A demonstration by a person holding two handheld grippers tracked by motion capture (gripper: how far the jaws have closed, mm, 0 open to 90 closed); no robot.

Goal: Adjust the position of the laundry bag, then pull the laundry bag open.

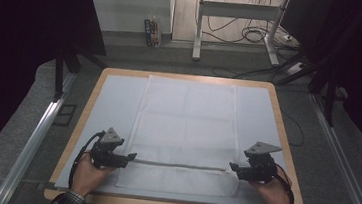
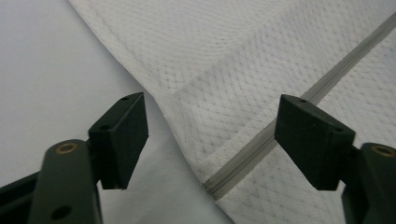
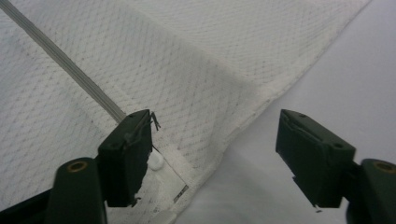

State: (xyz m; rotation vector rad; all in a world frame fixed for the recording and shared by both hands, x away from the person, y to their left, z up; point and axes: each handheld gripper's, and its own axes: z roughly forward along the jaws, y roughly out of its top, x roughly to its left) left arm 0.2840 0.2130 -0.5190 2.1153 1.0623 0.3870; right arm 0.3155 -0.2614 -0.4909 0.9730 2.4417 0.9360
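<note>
A white mesh fabric bag with a grey zipper lies flat down the middle of the table. My left gripper stands open at the bag's left edge, level with the zipper. In the left gripper view the jaws are wide apart, with the bag's edge and the zipper end between them. My right gripper stands open at the bag's right edge by the zipper. In the right gripper view the bag's hem runs between the jaws, and the zipper ends beside the left jaw, near a small white label.
A pale grey mat covers the wooden table. Metal rails run along both sides of the table. Beyond the far edge stand a desk frame with cables on the floor and a small box.
</note>
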